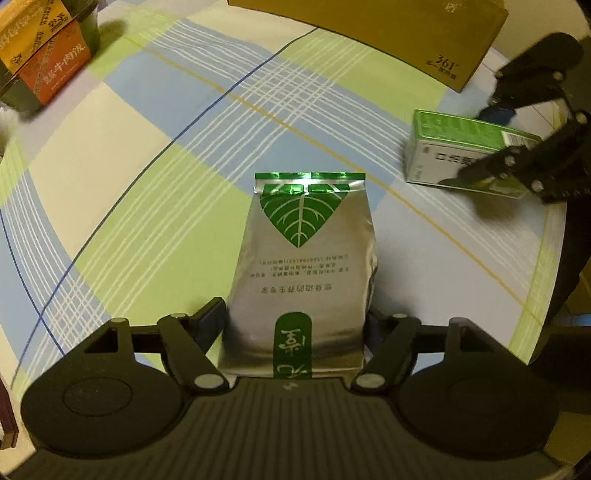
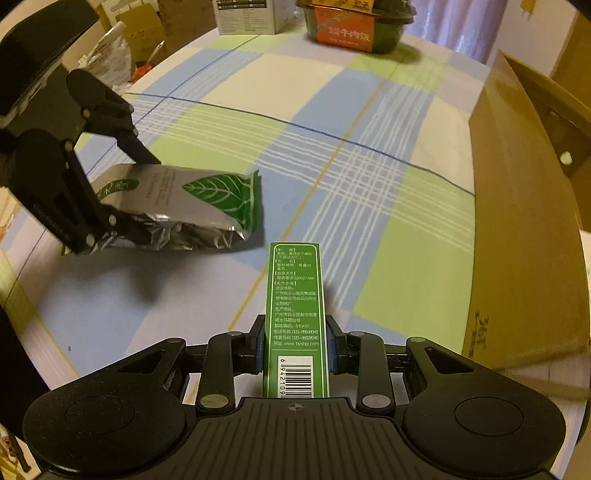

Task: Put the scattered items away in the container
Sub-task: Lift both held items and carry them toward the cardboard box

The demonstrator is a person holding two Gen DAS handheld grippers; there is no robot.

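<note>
A: What is the biggest thing here?
B: The table with its plaid cloth (image 2: pixel 369 177) in blue, green and cream. Next in size is the brown cardboard box (image 2: pixel 524 229), which stands along the cloth's right edge in the right wrist view.

A: And the smaller things?
B: A dark meal bowl with an orange sleeve (image 2: pixel 354 29) sits at the far side, and a white carton (image 2: pixel 247 16) stands just beside it.

A: What does the left gripper (image 1: pixel 295 332) hold?
B: Its jaws pinch the bottom end of a silver foil pouch with a green leaf (image 1: pixel 301 266); the pouch points out over the cloth.

A: The right gripper (image 2: pixel 295 347)?
B: Its jaws clamp a slim green medicine box (image 2: pixel 297 314) by its long sides, barcode end nearest the camera, near the cardboard box.
</note>
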